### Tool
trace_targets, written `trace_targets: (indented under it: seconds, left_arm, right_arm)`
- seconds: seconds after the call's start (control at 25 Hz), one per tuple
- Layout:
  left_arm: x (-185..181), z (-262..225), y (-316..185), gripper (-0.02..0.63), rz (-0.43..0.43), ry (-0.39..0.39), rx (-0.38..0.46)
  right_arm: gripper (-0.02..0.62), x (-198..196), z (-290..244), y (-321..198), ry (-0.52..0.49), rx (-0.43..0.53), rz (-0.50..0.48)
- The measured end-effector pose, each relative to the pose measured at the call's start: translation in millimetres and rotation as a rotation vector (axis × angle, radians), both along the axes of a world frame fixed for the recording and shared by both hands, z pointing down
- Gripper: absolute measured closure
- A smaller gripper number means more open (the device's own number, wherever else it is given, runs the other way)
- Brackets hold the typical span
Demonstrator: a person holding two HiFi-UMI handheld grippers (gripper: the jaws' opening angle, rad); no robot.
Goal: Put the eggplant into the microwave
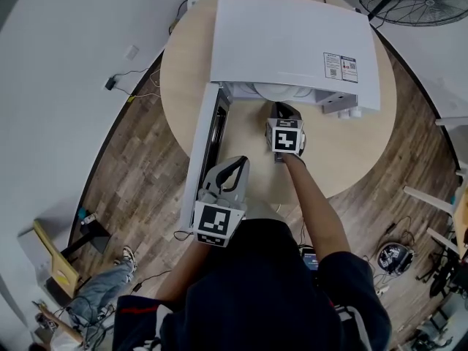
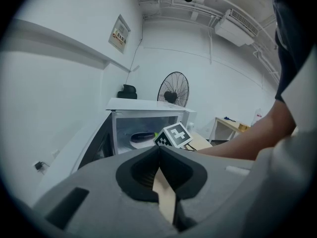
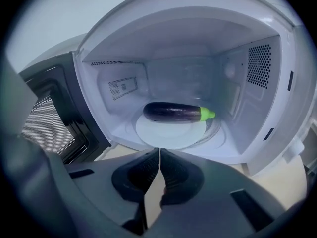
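At 12 o'clock on the bench (image 1: 358,159), your microwave (image 1: 292,42) gapes, door (image 1: 208,152) out toward 7, eggplant (image 3: 173,112) inside on its plate (image 3: 168,131). Left tongs (image 2: 159,148) and right tongs (image 3: 159,150) both pinched shut, empty. Shutting the door now may clip the right tongs.

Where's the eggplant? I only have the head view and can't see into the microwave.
Observer: It's inside. The right gripper view shows the eggplant lying on the white turntable plate in the microwave.
Operator: Right gripper holding anything?
Observer: No. The right gripper has its jaws together with nothing between them, in front of the opening.
Operator: Left one?
Observer: The left gripper is also shut and empty. It is held back and aimed toward the open microwave.
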State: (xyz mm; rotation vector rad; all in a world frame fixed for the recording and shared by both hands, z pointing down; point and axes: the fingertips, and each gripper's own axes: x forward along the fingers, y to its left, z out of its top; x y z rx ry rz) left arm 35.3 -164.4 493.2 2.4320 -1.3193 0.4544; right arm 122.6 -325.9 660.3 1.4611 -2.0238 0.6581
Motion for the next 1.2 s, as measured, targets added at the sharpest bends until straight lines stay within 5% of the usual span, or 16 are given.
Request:
trace_targets:
  seconds: [0.6, 1.2]
  left_arm:
    - [-2, 0, 0, 0.589, -0.008, -0.006, -0.001]
    - [7, -15, 3, 0.589, 0.057, 0.018, 0.033]
  right_arm:
    - [0.578, 0, -1, -13, 0.009, -0.003, -0.012]
    - [0.58, 7, -36, 27, -0.065, 0.025, -0.024]
